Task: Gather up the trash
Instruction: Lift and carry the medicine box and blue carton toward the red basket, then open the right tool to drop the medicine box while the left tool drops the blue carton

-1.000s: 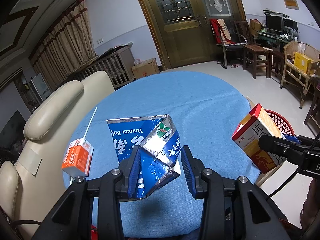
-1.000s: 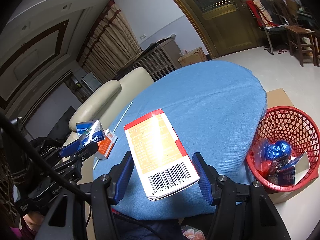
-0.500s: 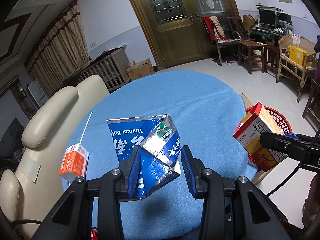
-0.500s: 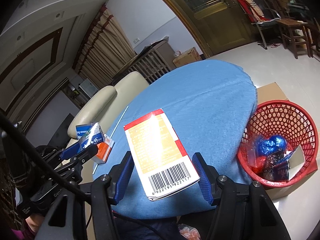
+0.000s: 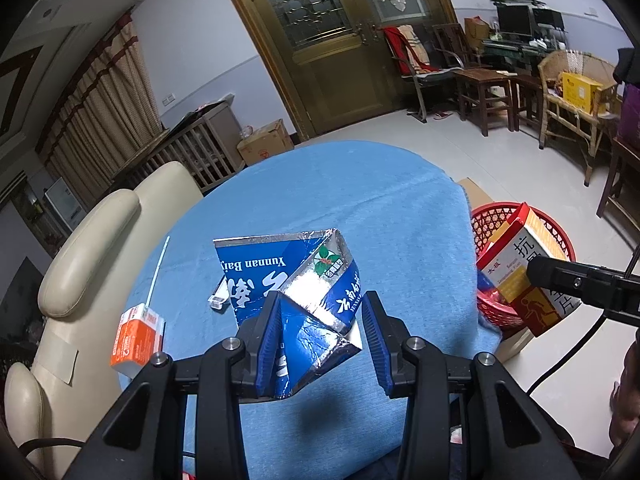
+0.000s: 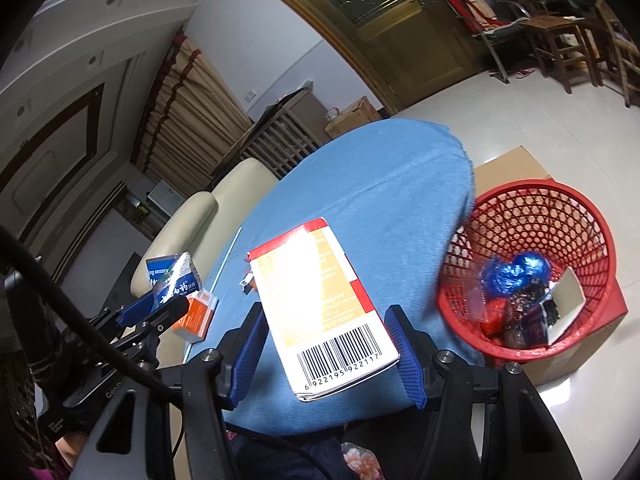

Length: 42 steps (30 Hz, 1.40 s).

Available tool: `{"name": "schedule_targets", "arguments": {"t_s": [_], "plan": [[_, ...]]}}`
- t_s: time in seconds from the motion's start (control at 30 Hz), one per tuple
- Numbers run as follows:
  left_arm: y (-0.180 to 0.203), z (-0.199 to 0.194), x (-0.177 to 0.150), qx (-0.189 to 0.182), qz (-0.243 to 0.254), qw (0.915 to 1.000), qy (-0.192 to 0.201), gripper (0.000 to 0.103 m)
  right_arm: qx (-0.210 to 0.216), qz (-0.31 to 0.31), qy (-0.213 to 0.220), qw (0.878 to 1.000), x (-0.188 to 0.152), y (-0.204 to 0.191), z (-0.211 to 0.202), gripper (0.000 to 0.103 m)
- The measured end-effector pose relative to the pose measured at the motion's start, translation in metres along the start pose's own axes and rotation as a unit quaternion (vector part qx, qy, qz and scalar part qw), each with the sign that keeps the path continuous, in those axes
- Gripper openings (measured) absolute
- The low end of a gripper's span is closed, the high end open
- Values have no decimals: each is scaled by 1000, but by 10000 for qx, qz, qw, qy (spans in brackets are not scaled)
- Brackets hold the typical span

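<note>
I am clamping the crushed blue carton (image 5: 296, 300) in my left gripper (image 5: 320, 340) and the red-and-orange box (image 6: 320, 304) in my right gripper (image 6: 328, 356). The red basket (image 6: 576, 216) is lying far-right of both, nearer my right hand.

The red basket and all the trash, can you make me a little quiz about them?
1. True or false: the red basket is empty.
2. Which gripper holds the blue foil carton? A) left B) right
3. What lies on the blue table beside the long white straw?

Key: 1 false, wrappers lie inside. 2 A; the right gripper holds the orange box. 3 a small orange carton.
</note>
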State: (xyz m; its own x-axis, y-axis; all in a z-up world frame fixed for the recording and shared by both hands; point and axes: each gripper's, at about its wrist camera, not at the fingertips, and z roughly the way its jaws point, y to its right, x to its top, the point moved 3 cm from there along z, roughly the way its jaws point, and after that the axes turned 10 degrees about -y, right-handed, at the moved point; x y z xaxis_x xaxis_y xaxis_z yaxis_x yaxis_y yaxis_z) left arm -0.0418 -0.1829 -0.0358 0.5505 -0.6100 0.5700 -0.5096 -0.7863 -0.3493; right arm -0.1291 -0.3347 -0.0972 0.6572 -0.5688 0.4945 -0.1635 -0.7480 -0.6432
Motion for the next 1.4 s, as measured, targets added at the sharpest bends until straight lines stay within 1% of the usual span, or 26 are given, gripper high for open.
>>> {"name": "schedule_targets", "arguments": {"t_s": [0.67, 1.2, 1.4], "plan": [[56, 0, 19, -195, 635, 9978, 57, 43, -175, 686, 282, 9971, -3, 64, -40, 63], [94, 8, 35, -356, 1067, 9936, 96, 43, -339, 1070, 465, 9926, -3, 99, -58, 63], [113, 19, 47, -564, 1158, 9917, 48, 43, -437, 1260, 548, 9895, 3, 114, -65, 64]]}}
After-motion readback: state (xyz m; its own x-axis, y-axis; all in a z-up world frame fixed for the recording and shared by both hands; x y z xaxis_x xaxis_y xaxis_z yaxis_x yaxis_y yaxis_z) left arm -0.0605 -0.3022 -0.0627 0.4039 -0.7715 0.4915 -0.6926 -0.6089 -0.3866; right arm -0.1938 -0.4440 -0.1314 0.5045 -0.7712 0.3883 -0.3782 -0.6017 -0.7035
